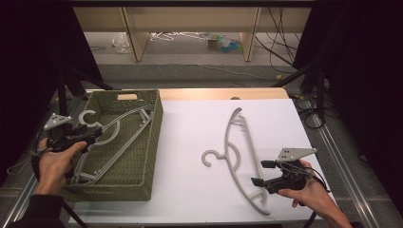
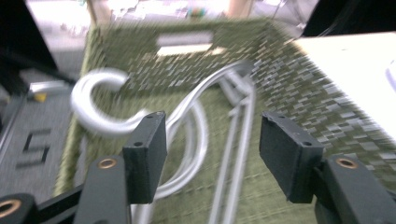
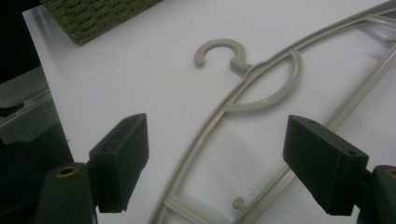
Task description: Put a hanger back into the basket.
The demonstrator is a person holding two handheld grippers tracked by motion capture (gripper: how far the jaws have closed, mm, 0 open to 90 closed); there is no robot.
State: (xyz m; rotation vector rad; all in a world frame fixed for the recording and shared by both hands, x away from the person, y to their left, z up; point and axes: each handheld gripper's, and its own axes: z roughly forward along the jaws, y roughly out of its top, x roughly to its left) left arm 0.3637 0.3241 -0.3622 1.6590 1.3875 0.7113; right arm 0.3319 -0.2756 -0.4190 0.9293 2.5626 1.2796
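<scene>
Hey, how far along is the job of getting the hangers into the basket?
One grey hanger already lies in the green basket, and the left gripper is open above it. The right gripper hovers open over the hanger on the table, not yet gripped; that one is left.

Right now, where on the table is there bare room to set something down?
The widest free patch is the white sheet between the green basket and the loose hanger. A narrower strip runs right of that hanger toward the far right corner. The basket floor is crowded by a hanger, and the right gripper hovers over the near right.
</scene>
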